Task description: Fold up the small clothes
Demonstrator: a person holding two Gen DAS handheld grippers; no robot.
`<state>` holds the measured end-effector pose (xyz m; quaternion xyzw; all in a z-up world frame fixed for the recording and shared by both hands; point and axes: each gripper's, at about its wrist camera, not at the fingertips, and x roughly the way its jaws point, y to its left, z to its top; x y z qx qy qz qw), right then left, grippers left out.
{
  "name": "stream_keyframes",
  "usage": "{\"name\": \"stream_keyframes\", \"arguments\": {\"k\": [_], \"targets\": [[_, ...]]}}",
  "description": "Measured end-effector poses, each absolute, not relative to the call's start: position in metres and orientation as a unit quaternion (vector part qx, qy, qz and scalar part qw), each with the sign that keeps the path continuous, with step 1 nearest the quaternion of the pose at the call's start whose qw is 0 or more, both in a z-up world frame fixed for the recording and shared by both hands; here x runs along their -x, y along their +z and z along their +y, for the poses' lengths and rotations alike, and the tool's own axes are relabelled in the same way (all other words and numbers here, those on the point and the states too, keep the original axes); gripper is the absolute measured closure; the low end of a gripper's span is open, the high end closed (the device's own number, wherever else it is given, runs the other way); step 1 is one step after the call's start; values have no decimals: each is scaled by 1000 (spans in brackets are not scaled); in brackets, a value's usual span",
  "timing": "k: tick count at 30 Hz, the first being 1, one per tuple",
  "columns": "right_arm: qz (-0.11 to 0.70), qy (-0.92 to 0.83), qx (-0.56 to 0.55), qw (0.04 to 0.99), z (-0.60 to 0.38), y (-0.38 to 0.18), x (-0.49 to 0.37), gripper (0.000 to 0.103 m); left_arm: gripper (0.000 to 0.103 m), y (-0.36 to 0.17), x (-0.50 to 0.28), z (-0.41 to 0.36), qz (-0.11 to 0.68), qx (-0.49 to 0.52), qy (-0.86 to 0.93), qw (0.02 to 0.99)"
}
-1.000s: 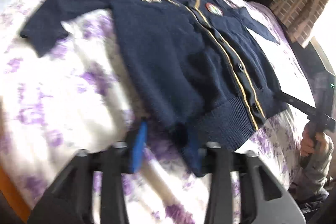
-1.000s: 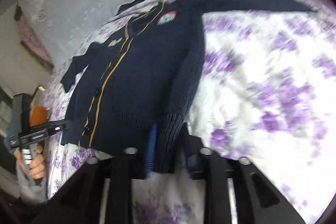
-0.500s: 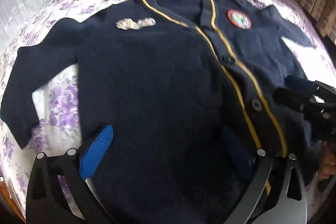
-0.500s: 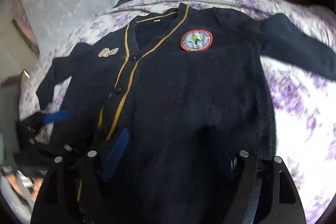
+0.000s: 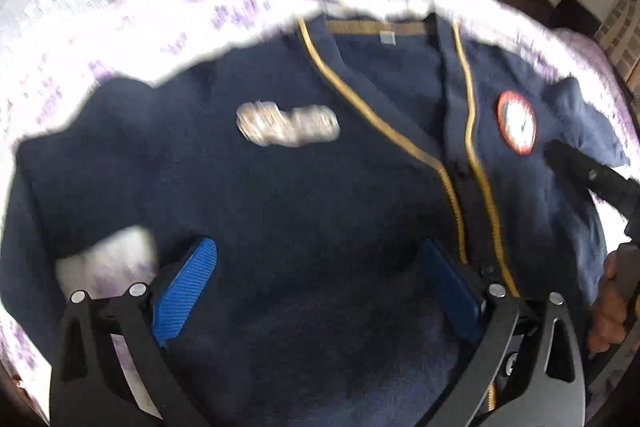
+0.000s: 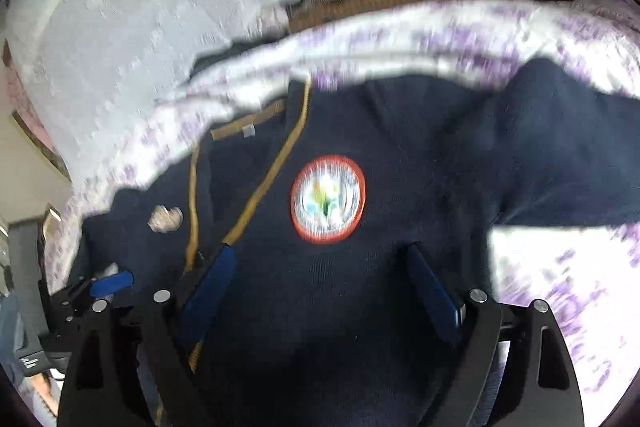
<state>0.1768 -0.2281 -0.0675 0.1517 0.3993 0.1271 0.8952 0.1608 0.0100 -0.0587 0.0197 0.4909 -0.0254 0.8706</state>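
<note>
Both grippers have travelled from the hem up over the cardigan's (image 5: 280,207) chest. Left gripper (image 5: 316,283) and right gripper (image 6: 320,291) have just been opening; now spread wide, they grip nothing. Round red-rimmed badge (image 6: 328,199) and silver patch (image 5: 288,123) blur; no writing reads. Cardigan lies flat on the floral bed (image 5: 120,39).

Daylight is overexposing the floral bedsheet (image 5: 120,39) beyond each hand-held gripper; motion blur is smearing everything, and fisheye distortion is bending the dark-vignetted edges.
</note>
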Motion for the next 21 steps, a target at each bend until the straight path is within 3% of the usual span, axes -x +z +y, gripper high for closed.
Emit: {"name": "stream_keyframes", "arguments": {"k": [4, 7, 10, 13, 15, 17, 19, 21], "targets": [[347, 76, -173, 919, -273, -43, -189, 13, 4, -54, -196, 36, 481, -9, 14, 876], [401, 75, -241, 881, -324, -85, -222, 17, 4, -85, -221, 64, 515, 40, 6, 856], [358, 94, -307, 877, -353, -86, -206, 20, 4, -80, -227, 52, 502, 17, 10, 865], [308, 78, -328, 889, -371, -69, -190, 17, 4, -68, -221, 53, 480, -3, 38, 877], [333, 28, -302, 893, -392, -77, -192, 10, 4, -67, -221, 69, 485, -5, 58, 872], [326, 27, -334, 884, -417, -100, -190, 15, 4, -72, -216, 102, 496, 23, 72, 865], [316, 25, -363, 876, -426, -99, -186, 15, 4, -71, -203, 127, 495, 76, 38, 865], [317, 15, -340, 885, -427, -96, -184, 14, 4, -60, -189, 131, 487, 65, 50, 869]]}}
